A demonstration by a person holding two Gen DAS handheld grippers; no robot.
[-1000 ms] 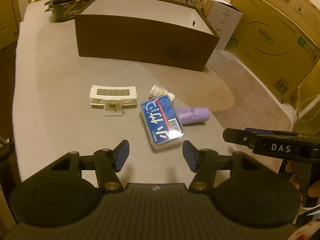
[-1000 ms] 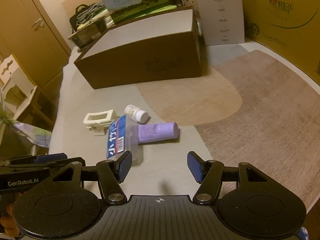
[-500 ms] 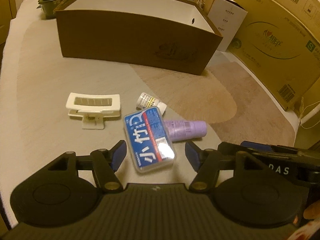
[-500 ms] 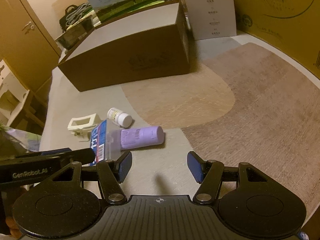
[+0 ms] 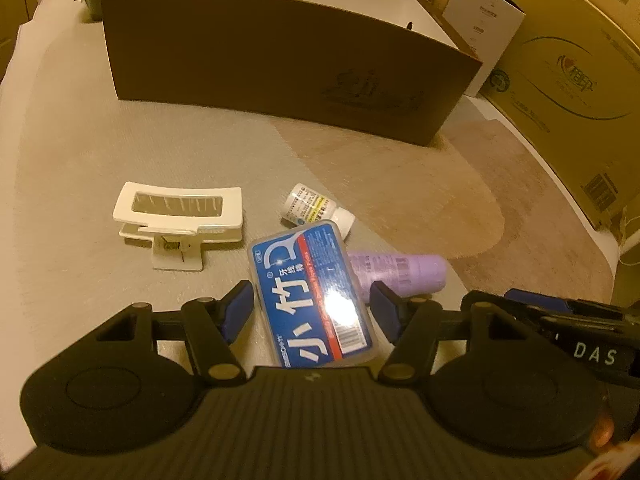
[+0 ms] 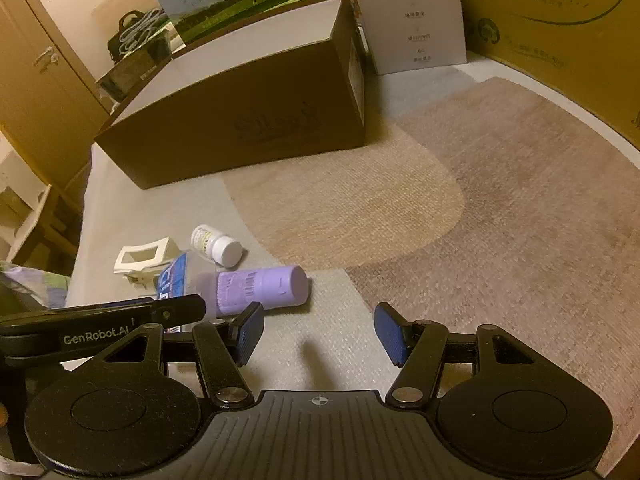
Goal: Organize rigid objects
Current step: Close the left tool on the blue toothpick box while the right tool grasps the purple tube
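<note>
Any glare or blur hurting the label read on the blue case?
Left wrist: white glare spot on the blue case lid, large characters still legible, fine print soft. Right wrist: case edge-on, mostly hidden behind the left gripper; dim yellow light, fisheye bending throughout.

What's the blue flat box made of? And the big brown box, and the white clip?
Blue flat box: probably clear glossy plastic; light glares off its lid. Big brown box: looks like matte cardboard, thin folded walls. White clip: likely smooth hard plastic, with a small metal spring.

Blue floss case [image 5: 312,294] lies flat beside lavender bottle [image 5: 400,274], white bottle [image 5: 316,209], cream clip [image 5: 180,222].
</note>
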